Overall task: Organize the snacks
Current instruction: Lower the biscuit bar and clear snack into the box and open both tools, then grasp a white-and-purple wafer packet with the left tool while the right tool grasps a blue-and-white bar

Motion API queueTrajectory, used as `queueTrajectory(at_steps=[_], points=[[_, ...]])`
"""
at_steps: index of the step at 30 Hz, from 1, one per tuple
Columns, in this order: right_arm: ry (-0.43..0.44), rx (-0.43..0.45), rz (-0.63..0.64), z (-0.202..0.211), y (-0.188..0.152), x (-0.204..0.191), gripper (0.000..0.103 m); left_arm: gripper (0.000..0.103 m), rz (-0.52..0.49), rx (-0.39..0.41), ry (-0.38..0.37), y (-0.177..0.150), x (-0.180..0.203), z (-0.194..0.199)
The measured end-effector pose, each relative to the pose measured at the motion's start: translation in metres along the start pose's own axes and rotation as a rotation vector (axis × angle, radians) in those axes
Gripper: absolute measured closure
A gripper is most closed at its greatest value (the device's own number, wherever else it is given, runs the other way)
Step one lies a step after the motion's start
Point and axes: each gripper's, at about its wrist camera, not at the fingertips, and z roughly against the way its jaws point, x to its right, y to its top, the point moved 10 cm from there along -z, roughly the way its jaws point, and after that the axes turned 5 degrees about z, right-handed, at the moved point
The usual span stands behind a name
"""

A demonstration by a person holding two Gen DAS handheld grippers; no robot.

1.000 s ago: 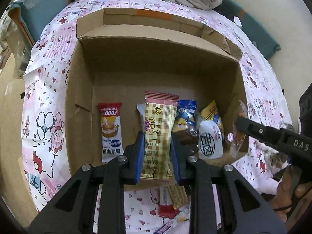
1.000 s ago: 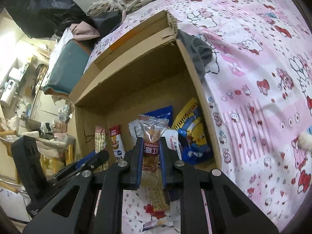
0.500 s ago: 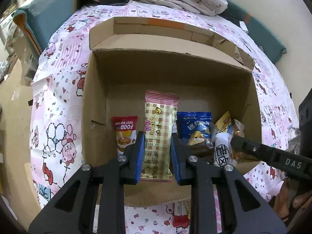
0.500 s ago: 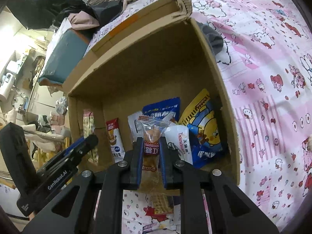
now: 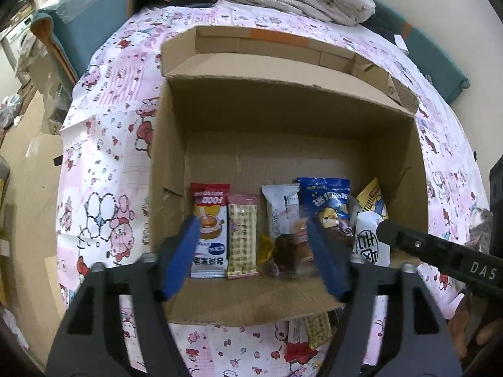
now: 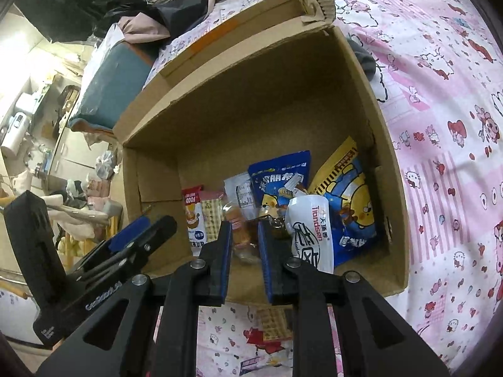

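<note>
Left tool (image 5: 253, 254) jaws opening, spread wide, nothing gripped; checked snack pkt (image 5: 241, 235) lies in box (image 5: 283, 119). Right tool (image 6: 243, 260) jaws opening; clear cake pkt (image 6: 240, 229) between the jaws, pads not pressing it.

Snack packets (image 5: 242, 235) lie in a row along the near wall inside the cardboard box (image 5: 283, 119).

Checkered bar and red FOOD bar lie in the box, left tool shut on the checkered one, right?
Not quite. The left wrist view shows the left tool opening, clear of the checkered bar. It lies in the box beside the red FOOD bar.
</note>
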Motion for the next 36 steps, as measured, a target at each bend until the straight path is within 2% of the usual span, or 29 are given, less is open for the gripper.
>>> queueTrajectory(at_steps=[1,2,3,5,6,13,17,21,26,33,36], points=[[0.004,-0.002,0.002,0.001,-0.001,-0.001,0.073,0.030,0.005,0.009,-0.003,0.001,-0.001,0.003],[0.003,0.000,0.004,0.002,-0.002,-0.001,0.064,0.029,0.009,0.013,-0.008,0.003,-0.002,0.005],[-0.001,0.006,0.009,0.003,-0.002,-0.001,0.046,0.029,0.013,0.014,-0.011,0.004,-0.003,0.007],[-0.020,0.031,0.018,0.007,0.000,-0.002,0.033,0.029,0.024,0.019,-0.012,0.005,-0.005,0.010],[-0.032,0.041,0.019,0.010,0.001,-0.001,0.031,0.029,0.028,0.021,-0.012,0.005,-0.006,0.011],[-0.049,0.067,-0.005,0.020,-0.003,0.006,0.030,0.029,-0.002,0.080,0.019,0.004,-0.007,0.026],[-0.077,0.066,0.005,0.030,-0.017,0.012,0.030,0.029,0.010,0.090,0.003,-0.001,-0.009,0.041],[-0.043,0.070,-0.039,0.041,-0.031,0.011,0.030,0.029,0.007,0.121,0.016,-0.012,-0.019,0.056],[-0.048,0.079,-0.020,0.050,-0.041,0.008,0.030,0.029,0.041,0.104,0.022,-0.026,-0.035,0.060],[-0.039,0.073,-0.058,0.055,-0.061,0.014,0.030,0.029,0.043,0.114,0.037,-0.044,-0.045,0.071],[-0.049,0.061,-0.061,0.053,-0.071,0.018,0.030,0.029,0.043,0.085,0.012,-0.056,-0.044,0.069]])
